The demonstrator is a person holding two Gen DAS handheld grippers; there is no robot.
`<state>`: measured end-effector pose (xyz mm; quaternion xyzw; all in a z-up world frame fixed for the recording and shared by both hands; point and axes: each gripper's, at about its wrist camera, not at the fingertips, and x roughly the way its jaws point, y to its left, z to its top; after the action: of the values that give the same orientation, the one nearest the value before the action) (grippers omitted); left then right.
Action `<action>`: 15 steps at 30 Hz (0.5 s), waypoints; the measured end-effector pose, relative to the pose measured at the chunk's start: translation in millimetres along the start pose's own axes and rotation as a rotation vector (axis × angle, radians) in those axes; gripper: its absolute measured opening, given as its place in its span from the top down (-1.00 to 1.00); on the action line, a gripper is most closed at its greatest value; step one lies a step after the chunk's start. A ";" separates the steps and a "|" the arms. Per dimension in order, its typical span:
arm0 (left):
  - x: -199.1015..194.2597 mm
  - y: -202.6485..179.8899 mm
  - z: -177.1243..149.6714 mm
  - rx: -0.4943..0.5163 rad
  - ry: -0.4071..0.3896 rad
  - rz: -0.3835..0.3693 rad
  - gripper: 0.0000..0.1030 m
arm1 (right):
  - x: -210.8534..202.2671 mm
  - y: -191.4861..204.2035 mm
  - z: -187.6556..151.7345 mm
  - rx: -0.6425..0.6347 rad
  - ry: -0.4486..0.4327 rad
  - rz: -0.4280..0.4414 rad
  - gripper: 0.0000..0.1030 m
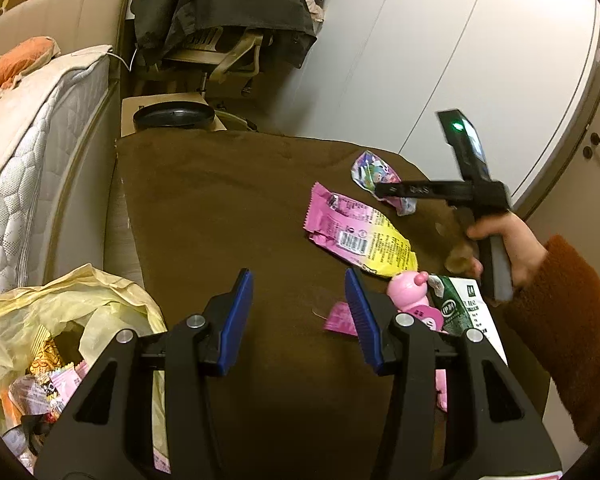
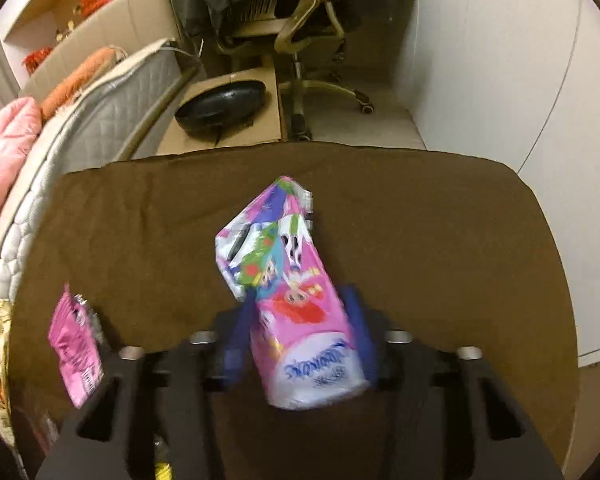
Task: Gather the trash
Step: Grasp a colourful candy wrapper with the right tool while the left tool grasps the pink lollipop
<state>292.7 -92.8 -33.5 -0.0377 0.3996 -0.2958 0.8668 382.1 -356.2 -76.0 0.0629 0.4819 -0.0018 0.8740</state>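
Closing on a colourful cartoon-print wrapper (image 2: 284,280), the right gripper (image 2: 300,332) has the packet between its blue pads; the picture is motion-blurred, but both pads appear to press against the wrapper's sides, so I judge it gripped. In the left wrist view the same wrapper (image 1: 374,178) lies at the far side of the brown cloth-covered table (image 1: 220,200), with the right gripper's fingers over it and the person's hand (image 1: 500,248) in an orange fuzzy sleeve holding the handle.

The left gripper (image 1: 300,312) hangs over bare cloth with its jaws apart and nothing between them.

The step in hand looks like the pick-up of one piece of litter. The next move, as I judge it, calls for lifting the wrapper clear of the cloth and carrying it across to the yellow plastic bag (image 1: 72,304), which hangs open beside the table's left edge and already holds several wrappers. A thin, crinkly foil may slip, so the squeeze should hold during the carry.

Counted on the table: one cartoon-print wrapper, one pink-and-yellow wrapper (image 1: 356,232), one small pink scrap (image 1: 340,318), one green-and-white packet (image 1: 466,308), and one pink pig-shaped item (image 1: 410,286). One bag, two grippers.
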 end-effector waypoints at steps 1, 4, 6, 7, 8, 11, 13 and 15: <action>2.3 0.3 1.0 -0.003 0.004 0.000 0.11 | -3.7 0.6 -2.9 -0.002 -0.007 0.001 0.62; 10.1 -4.0 3.3 -0.006 0.014 -0.003 0.11 | -29.7 3.4 -16.9 -0.009 -0.039 -0.008 0.69; 15.4 -10.3 4.6 -0.002 0.020 -0.003 0.10 | -48.9 3.5 -24.1 -0.007 -0.072 0.002 0.69; 17.4 -13.0 5.2 -0.001 0.023 -0.003 0.10 | -65.6 3.9 -32.4 -0.010 -0.099 0.004 0.69; 19.8 -16.7 5.8 0.003 0.027 -0.005 0.10 | -76.2 5.2 -37.9 -0.017 -0.116 0.006 0.69; 25.7 -28.9 6.2 0.022 0.036 -0.004 0.10 | -111.5 3.9 -65.9 -0.035 -0.167 0.019 0.69; 28.3 -35.5 6.2 0.035 0.041 -0.005 0.10 | -129.0 0.2 -82.0 -0.036 -0.191 0.024 0.69; 30.2 -42.4 5.8 0.054 0.045 -0.006 0.10 | -145.8 -5.4 -99.6 -0.026 -0.209 0.036 0.69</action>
<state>291.6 -145.1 -37.1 -0.0088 0.4109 -0.3099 0.8573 219.8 -358.8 -6.3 0.0595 0.3868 0.0134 0.9201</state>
